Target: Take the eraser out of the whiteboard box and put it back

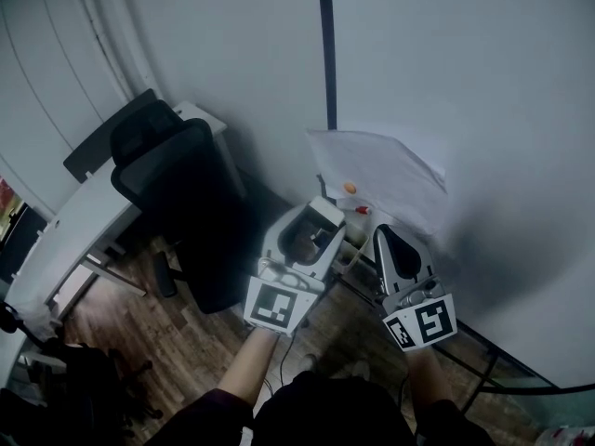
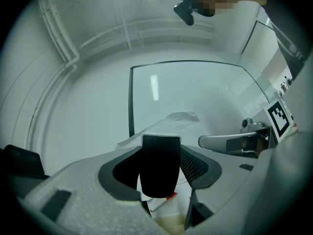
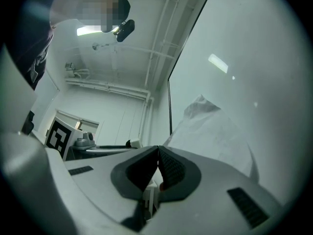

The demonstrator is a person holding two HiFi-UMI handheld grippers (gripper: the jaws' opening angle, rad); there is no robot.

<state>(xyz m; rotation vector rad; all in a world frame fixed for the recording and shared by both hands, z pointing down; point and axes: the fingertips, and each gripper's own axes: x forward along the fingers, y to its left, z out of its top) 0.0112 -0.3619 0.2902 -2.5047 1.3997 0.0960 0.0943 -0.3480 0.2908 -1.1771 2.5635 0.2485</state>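
As far as the two gripper views show, the first half of the job is done: eraser [image 2: 159, 166] out of the box, held in the left gripper [image 1: 314, 223]

- Left fingers [image 2: 196, 164] stand wide apart and clamp the eraser between them. Dark felt face turned to the camera, pale back edge at the top, standing roughly upright and reaching a little past the finger pads
- Right gripper [image 3: 158, 170]: fingers [image 3: 172, 166] pressed together, nothing between them. It hangs just beside the left one and takes no part in the hold
- Whiteboard [image 1: 465, 82] directly beyond both sets of fingers, a crumpled pale sheet [image 1: 381, 170] stuck to it just past the tips
- Box: hard to make out. A small pale holder [image 1: 356, 204] with an orange and a red bit in it sits at the foot of the sheet, just ahead of the left fingers and between the two grippers. Likely the whiteboard box; cannot confirm its opening from any view
- Eraser clear of that holder, not touching it

Left to do, by my reading: carry the eraser forward to the holder, seat it inside, part the left fingers, draw back. Return half not yet done
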